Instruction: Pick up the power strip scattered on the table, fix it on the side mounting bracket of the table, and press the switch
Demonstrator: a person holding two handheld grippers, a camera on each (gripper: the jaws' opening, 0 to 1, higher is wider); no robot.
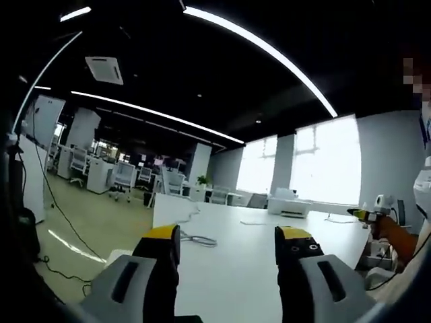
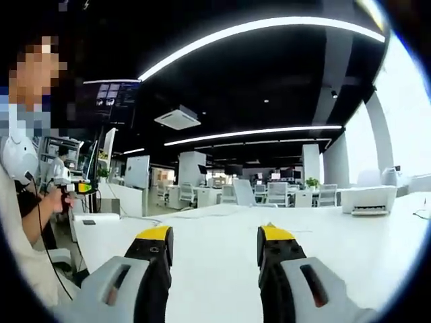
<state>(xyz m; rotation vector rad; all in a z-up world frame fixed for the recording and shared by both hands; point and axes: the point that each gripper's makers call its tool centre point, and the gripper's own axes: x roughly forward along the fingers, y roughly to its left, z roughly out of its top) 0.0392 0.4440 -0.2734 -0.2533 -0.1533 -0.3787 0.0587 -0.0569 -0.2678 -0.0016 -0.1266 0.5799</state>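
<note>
Both grippers were held level above the white table [image 1: 236, 269], looking out across an open office. Left gripper [image 1: 227, 245]: jaws apart, nothing between them. Right gripper [image 2: 214, 245]: jaws apart, likewise empty. A thin cable [image 1: 195, 237] lay on the table ahead of the left jaws; the power strip itself could not be made out, nor the bracket. Judged progress: nothing done yet. Pickup, mounting and switch press all remained.
</note>
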